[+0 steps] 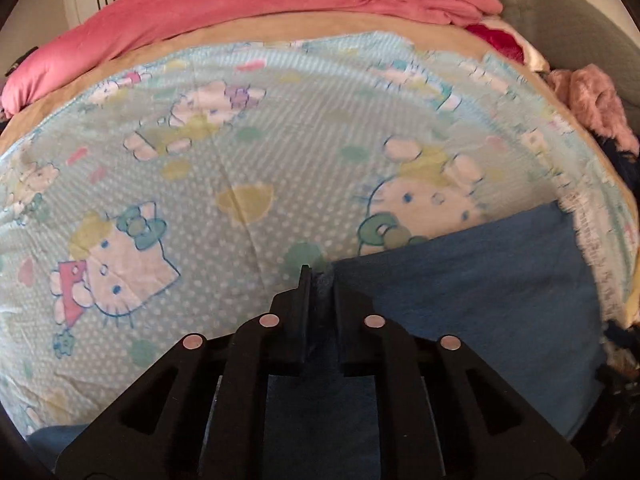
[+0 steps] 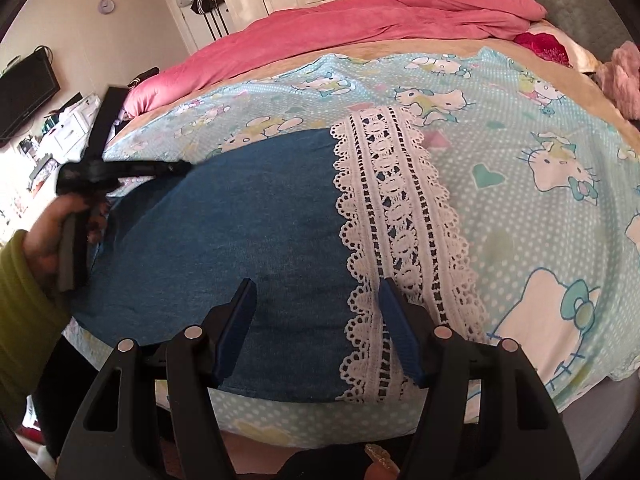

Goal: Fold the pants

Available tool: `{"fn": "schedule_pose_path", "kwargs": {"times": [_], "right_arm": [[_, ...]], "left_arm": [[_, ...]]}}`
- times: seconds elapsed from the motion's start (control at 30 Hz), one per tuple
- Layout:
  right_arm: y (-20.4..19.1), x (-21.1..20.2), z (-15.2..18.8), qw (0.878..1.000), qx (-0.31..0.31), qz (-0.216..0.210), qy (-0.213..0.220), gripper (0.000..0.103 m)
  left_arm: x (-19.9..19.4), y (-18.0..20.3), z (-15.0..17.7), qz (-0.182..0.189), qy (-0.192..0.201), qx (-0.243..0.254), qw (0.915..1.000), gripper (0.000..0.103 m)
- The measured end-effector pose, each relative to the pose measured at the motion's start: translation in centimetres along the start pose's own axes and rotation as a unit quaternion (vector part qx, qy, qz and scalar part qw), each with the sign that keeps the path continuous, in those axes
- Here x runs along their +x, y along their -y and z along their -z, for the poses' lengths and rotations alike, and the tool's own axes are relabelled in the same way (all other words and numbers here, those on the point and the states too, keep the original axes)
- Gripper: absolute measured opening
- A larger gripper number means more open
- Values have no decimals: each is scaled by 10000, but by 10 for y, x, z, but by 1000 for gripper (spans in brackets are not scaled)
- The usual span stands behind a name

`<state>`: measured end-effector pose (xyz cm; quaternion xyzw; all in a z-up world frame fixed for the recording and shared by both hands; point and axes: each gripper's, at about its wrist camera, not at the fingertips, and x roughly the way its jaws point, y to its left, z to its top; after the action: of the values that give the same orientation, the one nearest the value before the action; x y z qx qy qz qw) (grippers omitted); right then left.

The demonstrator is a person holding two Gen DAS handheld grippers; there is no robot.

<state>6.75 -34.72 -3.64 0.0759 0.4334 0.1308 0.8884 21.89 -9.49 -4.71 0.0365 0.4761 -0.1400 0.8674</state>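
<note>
Soft blue knit pants (image 2: pixel 240 248) with a scalloped white lace hem (image 2: pixel 396 232) lie flat on the cartoon-print sheet (image 2: pixel 520 128). Left gripper (image 1: pixel 318 280) pinches their far-left corner; right gripper (image 2: pixel 316 292) hovers spread. Only the right view shows the lace clearly.

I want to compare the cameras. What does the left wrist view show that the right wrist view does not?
Only the left wrist view shows the left gripper pinching the pants up close. Only the right wrist view shows the open right gripper, the whole lace trim, the TV and the hand. Both show the pants, the sheet and the pink quilt.
</note>
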Motion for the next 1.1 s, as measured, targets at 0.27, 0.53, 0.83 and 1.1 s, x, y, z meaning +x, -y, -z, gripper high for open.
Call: {"fn": "schedule_pose_path", "kwargs": {"times": [0.27,0.53,0.83,1.1], "right_arm": [[23,-26,-61,9982,193,-45,573,73],[73,59,-123,9946,890,-354,-386,69],[61,70,-115,9971,398,-613,-210,17],[58,84,-121,9994,-124,168,-290,18]], "left_arm": [[-25,-5,9,78,379,-108,9992,39],[-20,-13,20,92,263,-298,9992,44],[-17,-11,23,27,361,-268,9990,46],[-11,-6,22,-67,324,-143,9994,59]]}}
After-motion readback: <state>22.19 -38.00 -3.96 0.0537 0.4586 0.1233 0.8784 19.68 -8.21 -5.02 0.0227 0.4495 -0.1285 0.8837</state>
